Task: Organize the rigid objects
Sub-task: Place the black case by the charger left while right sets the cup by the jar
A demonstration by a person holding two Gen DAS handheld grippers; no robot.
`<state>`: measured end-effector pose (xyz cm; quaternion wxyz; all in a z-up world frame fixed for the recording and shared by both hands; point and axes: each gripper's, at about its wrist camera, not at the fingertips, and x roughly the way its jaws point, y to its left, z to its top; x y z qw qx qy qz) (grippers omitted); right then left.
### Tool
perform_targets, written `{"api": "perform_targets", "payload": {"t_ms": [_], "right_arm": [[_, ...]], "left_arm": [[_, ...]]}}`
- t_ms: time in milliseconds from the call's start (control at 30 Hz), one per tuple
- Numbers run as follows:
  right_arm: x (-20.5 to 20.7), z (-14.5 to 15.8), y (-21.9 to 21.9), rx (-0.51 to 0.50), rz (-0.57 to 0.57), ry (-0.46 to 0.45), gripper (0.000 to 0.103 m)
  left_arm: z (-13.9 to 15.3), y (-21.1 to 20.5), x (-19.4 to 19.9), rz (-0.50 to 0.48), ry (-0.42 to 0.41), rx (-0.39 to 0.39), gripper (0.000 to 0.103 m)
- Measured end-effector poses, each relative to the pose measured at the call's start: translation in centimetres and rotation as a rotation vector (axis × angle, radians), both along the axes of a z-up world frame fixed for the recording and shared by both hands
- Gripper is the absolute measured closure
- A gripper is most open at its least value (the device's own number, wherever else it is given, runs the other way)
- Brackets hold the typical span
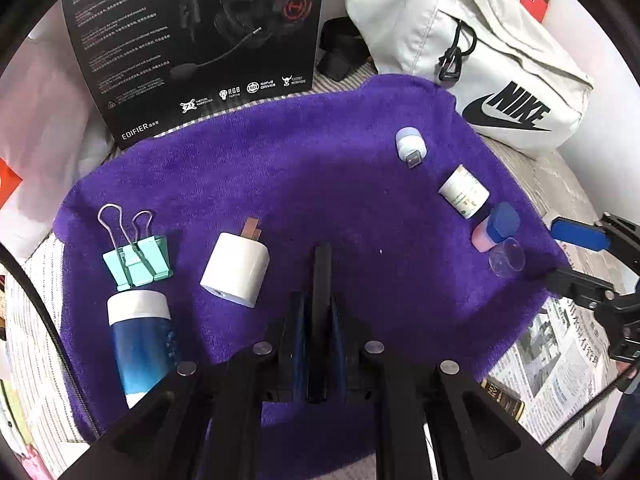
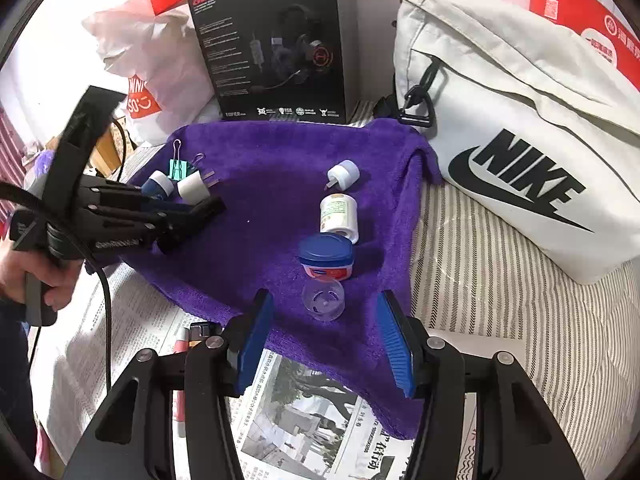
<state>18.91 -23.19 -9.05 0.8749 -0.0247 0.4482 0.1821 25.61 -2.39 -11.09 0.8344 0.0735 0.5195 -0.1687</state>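
Observation:
A purple towel [image 1: 320,184] [image 2: 276,184] carries the objects. On its left lie a teal binder clip [image 1: 136,264] [image 2: 178,168], a white charger plug [image 1: 236,274] [image 2: 196,186] and a blue tube with a white cap [image 1: 140,336] [image 2: 158,184]. On its right lie a small white USB light [image 1: 410,144] [image 2: 342,174], a white pill bottle [image 1: 464,192] [image 2: 338,216], a blue-lidded jar [image 1: 496,228] [image 2: 326,258] and a clear cap [image 1: 506,258] [image 2: 323,300]. My left gripper [image 1: 322,256] [image 2: 212,206] is shut and empty over the towel. My right gripper [image 2: 324,320] [image 1: 568,252] is open just before the clear cap.
A black headset box [image 1: 192,40] [image 2: 276,40] and a white Nike bag [image 1: 480,52] [image 2: 520,128] stand behind the towel. Newspaper [image 2: 296,420] [image 1: 556,368] lies at the near edge on striped bedding [image 2: 480,280]. A white plastic bag [image 2: 156,68] sits at the back left.

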Motion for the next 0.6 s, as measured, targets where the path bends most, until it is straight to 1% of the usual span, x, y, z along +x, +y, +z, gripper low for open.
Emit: {"api": "perform_targets", "payload": {"t_ms": [400,500,567,600], "right_arm": [[-0.8,0.0,-0.7,0.005,-0.02,0.002,0.05],[-1.4,0.3,-0.8,0.009,-0.019,-0.006,0.049],[-1.7,0.6,-0.8,0.009,-0.021,-0.015,0.049],[-2.0,0.8,-0.8,0.013,-0.02,-0.018,0.049]], "left_arm": [[-0.2,0.3,-0.5,0.002,0.001,0.007,0.09],[-0.1,0.6,-1.0,0.003,0.005,-0.006,0.084],[-0.1,0.8,-1.5,0.009,0.009,-0.009,0.078],[-0.1,0.8,-1.7,0.01,0.008,-0.007,0.071]]}}
